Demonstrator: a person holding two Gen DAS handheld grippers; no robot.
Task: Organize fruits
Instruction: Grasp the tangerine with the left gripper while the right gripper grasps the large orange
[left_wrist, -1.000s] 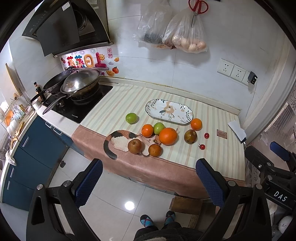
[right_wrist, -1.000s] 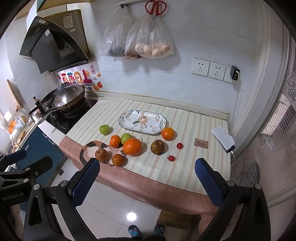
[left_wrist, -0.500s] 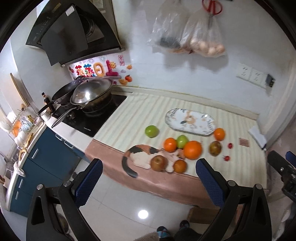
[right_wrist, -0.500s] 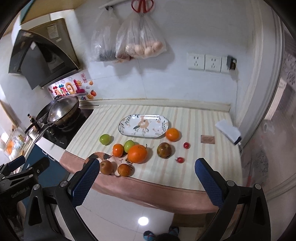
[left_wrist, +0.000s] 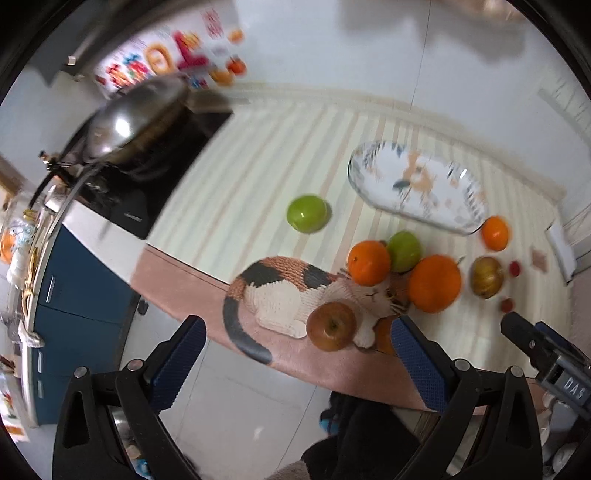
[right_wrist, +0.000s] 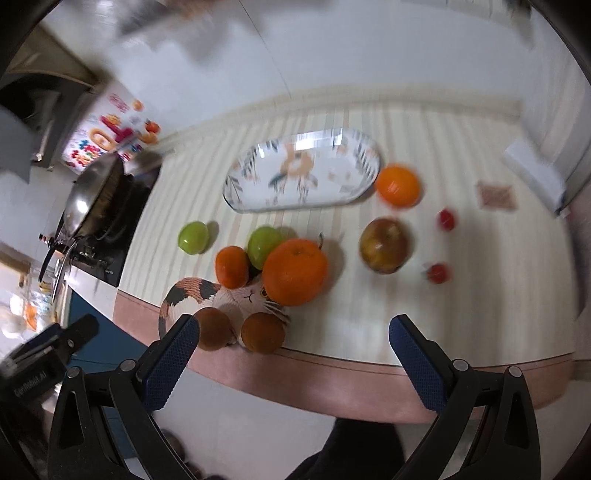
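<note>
Several fruits lie on the striped counter mat. A big orange (right_wrist: 295, 271) sits by a small orange (right_wrist: 232, 266) and a green fruit (right_wrist: 264, 246). Another green fruit (left_wrist: 307, 213) lies apart to the left. Two brown fruits (right_wrist: 263, 332) sit at the front edge on a cat-shaped mat (left_wrist: 280, 295). A brownish apple (right_wrist: 384, 245), an orange (right_wrist: 398, 185) and two small red fruits (right_wrist: 437, 273) lie right. An empty patterned oval plate (right_wrist: 236, 192) stands behind. My left gripper (left_wrist: 295, 363) and right gripper (right_wrist: 291, 358) are open and empty, short of the counter's front edge.
A wok with a lid (left_wrist: 125, 122) sits on the black hob (left_wrist: 122, 210) at the left. Blue cabinets (left_wrist: 74, 295) stand below it. A white cloth (right_wrist: 535, 177) and a small brown card (right_wrist: 496, 197) lie at the right. The floor lies below the counter edge.
Both grippers have moved closer to the counter and tilted down; the fruits look larger and the frames are motion-blurred. Both grippers stay open. No fruit has moved.
</note>
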